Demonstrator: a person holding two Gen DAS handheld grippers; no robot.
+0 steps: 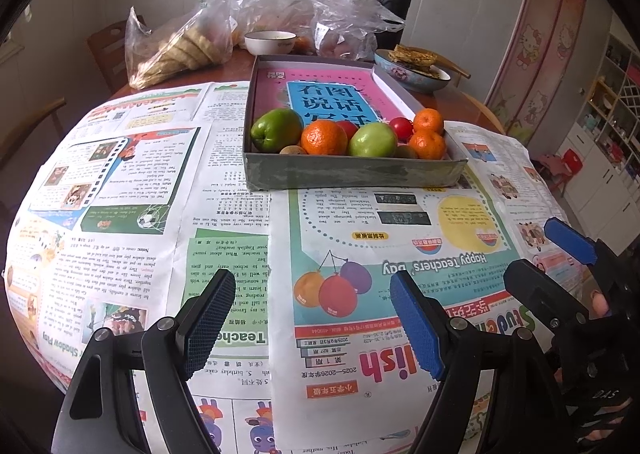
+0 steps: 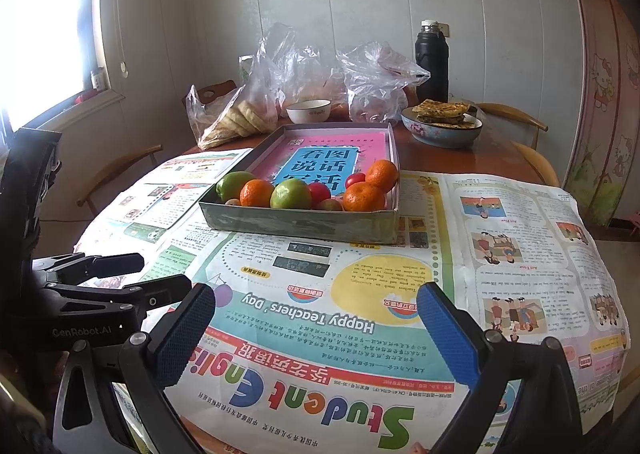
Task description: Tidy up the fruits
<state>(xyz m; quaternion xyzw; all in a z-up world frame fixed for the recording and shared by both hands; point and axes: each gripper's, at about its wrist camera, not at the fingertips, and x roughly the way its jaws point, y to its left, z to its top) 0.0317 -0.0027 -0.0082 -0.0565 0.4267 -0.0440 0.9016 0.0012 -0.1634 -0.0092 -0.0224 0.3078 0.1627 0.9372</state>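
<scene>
Both tongs (image 1: 314, 294) (image 2: 316, 312) agape — textured blue pads, round glossy fruits (image 1: 324, 138), shallow cardboard box (image 1: 352, 170)

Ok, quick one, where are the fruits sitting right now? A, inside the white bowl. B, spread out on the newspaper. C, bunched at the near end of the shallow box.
C: the oranges and green apples crowd the near end of the box, with none on the newspaper.

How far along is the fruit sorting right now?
Nothing looks sorted yet: green apples, oranges and small red fruits are mixed together at the near end of the shallow box. Nothing is in hand; the left hand-held gripper and right hand-held gripper are open over the newspaper. All grouping remains.
</scene>
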